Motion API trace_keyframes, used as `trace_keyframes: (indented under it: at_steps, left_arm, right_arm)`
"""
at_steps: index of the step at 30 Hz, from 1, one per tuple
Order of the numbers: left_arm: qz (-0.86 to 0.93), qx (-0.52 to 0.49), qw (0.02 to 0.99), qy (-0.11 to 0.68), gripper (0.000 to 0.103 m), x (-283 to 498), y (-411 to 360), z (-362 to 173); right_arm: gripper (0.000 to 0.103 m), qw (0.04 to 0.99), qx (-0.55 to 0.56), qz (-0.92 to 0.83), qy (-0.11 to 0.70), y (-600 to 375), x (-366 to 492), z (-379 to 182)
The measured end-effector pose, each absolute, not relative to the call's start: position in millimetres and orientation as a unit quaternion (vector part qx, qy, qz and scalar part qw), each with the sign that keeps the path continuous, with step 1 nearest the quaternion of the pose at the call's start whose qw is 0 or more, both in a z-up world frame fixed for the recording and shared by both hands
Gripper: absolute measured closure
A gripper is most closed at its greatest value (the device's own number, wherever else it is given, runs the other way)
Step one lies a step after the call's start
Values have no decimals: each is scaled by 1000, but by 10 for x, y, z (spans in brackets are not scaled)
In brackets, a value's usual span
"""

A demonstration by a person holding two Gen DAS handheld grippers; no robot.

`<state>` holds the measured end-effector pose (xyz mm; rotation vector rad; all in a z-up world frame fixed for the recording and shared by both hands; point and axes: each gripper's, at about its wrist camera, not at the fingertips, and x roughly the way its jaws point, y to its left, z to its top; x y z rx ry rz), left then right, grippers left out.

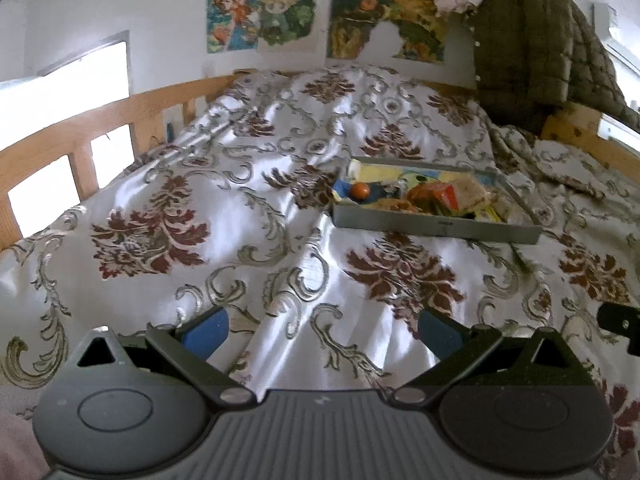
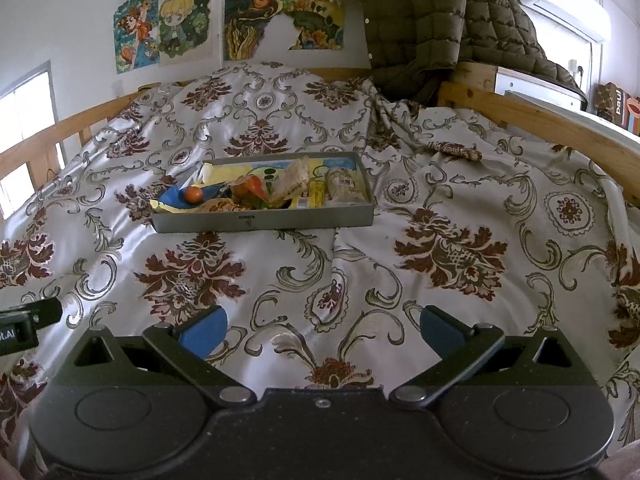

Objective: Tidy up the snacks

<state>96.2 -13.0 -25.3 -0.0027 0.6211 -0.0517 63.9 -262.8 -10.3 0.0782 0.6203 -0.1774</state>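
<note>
Your blue-padded right gripper (image 2: 322, 334) and left gripper (image 1: 322, 334) hang spread and empty, snacks already piled in the shallow grey metal tray (image 2: 264, 219) at twelve o'clock, apparently little left.

Both grippers spread wide, holding nothing.
The left gripper (image 1: 322, 330) and right gripper (image 2: 322, 330) hovered side by side, level, blue pads (image 2: 204, 330) well apart.
</note>
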Motion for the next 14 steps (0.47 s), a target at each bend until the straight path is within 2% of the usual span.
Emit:
trace_keyframes:
  at_steps: [14]
  left_arm:
    - [-27, -1, 953, 302, 0, 953, -123, -225]
  right_arm:
    - [1, 947, 35, -86, 307, -2613, 613, -141]
